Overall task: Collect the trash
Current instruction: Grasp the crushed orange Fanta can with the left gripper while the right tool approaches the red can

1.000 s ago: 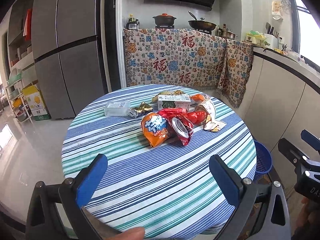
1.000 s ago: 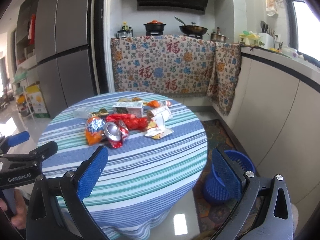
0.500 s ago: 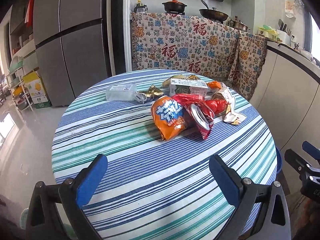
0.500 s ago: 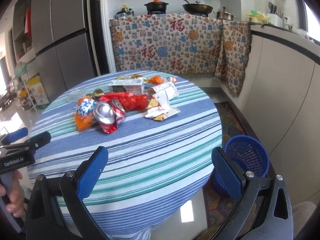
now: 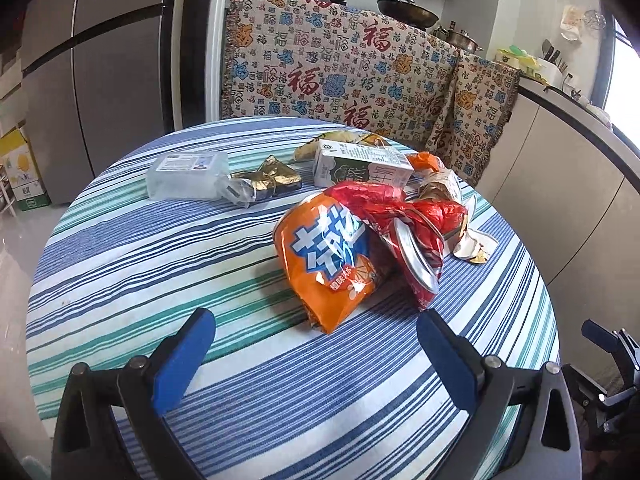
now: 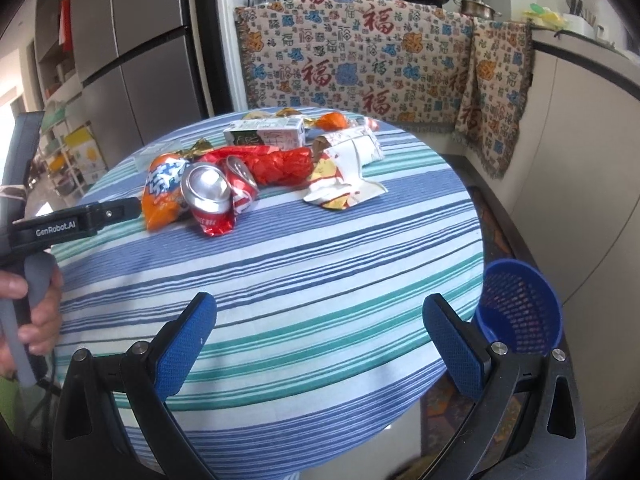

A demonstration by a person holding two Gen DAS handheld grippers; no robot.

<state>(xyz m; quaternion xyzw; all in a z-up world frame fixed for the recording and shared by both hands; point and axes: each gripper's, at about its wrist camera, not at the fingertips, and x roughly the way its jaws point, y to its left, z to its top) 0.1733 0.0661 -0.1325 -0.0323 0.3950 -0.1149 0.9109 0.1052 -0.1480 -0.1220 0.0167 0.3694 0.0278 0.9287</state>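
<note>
This looks like the reach-in step of collecting the trash, with nothing yet picked up. The left gripper [image 5: 312, 344] hangs over the near part of the round striped tablecloth [image 5: 140, 264], jaws spread wide and holding nothing; the orange snack bag [image 5: 326, 264] lies just beyond its fingertips at about 12 o'clock, not touching either pad. Pressed against that bag's right side is the crushed red can [image 5: 416, 264], its silver end tipped toward the camera, and behind both sits a crumpled red wrapper [image 5: 404, 204]. Farther back, toward 11 o'clock, are a clear plastic box [image 5: 186, 174] and a gold foil wrapper [image 5: 268, 180] touching it, with a green-and-white drink carton [image 5: 362, 166] at about 12 o'clock. The right gripper [image 6: 320, 344] is also fully open and empty, well short of the pile; from its view a torn white paper wrapper [image 6: 346, 176] lies at 12 o'clock and the blue mesh waste basket [image 6: 520, 312] stands on the floor beside the table at about 3 o'clock. The likely next move is for the left gripper to go forward and down so its pads straddle the orange snack bag, then close on a bunched part of it; the film is thin and slippery, so a shallow pinch may slide off, and the can leaning on it may roll.
</note>
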